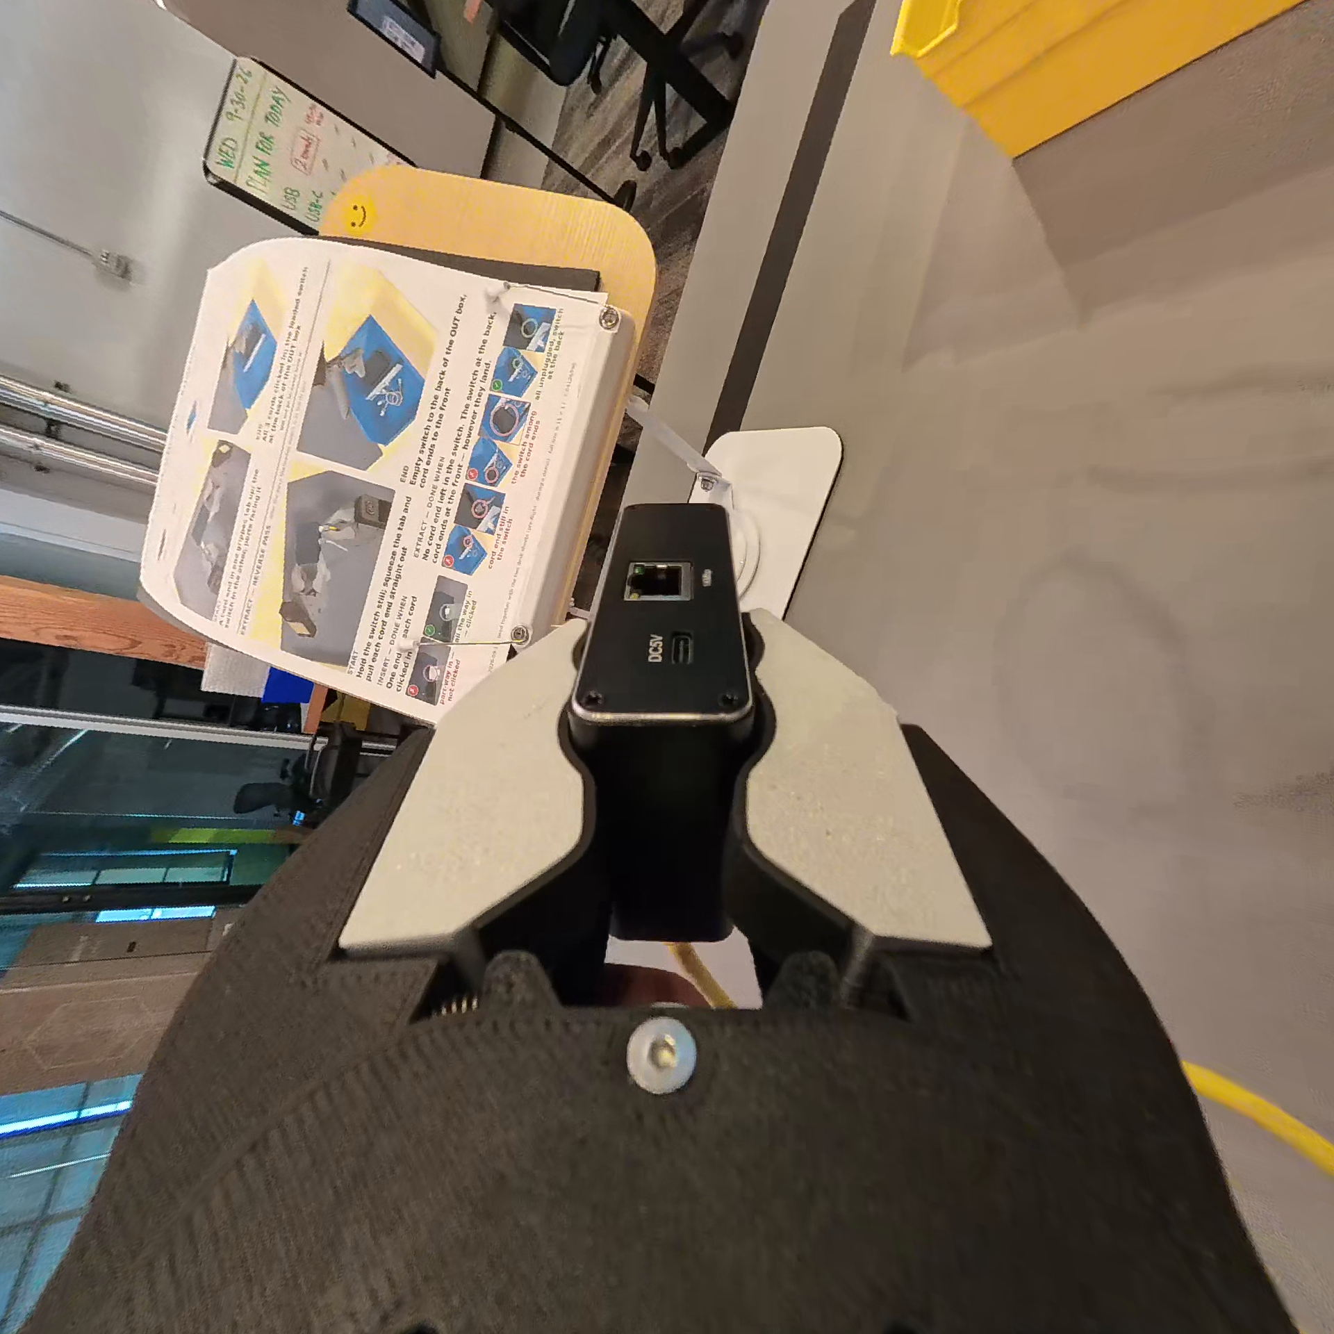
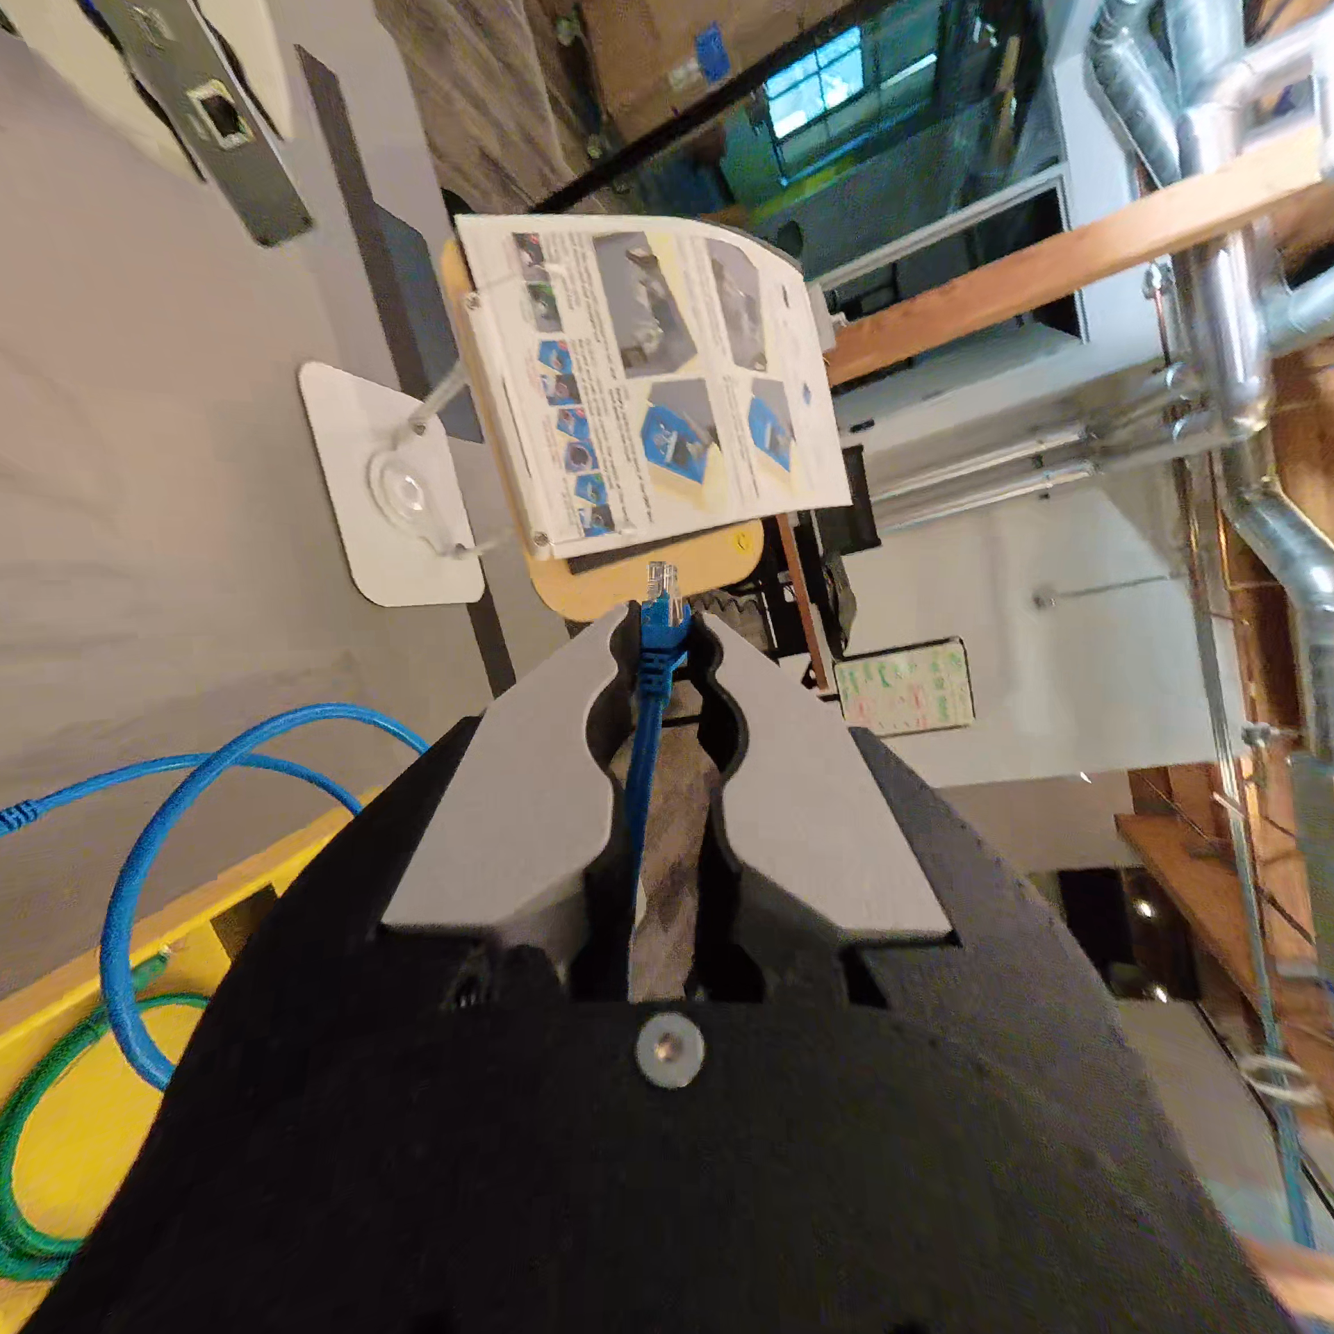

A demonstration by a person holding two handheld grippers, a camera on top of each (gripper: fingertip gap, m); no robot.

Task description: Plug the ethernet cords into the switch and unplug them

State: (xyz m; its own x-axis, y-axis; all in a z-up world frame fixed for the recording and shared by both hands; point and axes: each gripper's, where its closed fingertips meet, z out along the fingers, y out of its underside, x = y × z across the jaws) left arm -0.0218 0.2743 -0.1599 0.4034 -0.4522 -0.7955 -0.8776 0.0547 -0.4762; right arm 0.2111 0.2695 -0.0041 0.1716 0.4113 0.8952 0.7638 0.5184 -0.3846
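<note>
Left wrist view: my left gripper (image 1: 664, 671) clamps the black box-shaped switch (image 1: 660, 722); right gripper (image 2: 660, 621) pinches the blue ethernet cord (image 2: 653, 693).

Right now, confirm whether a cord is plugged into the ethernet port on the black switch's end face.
No: the port on the switch is empty.

Both views rolled sideways, mounted close behind the fingers and aimed forward along them. Left wrist view looked past the left gripper (image 1: 664, 642) and its clamped switch (image 1: 668, 693) toward the instruction sheet (image 1: 375, 462) on its white stand (image 1: 787, 498), grey table (image 1: 1083, 577) to the right. Right wrist view looked past the right gripper (image 2: 660, 621) at the same instruction sheet (image 2: 650, 375) and white stand (image 2: 390, 491), grey table (image 2: 144, 433) to the left. Shared: sheet, stand, table, and the switch (image 2: 216, 123), seen far off at upper left.
</note>
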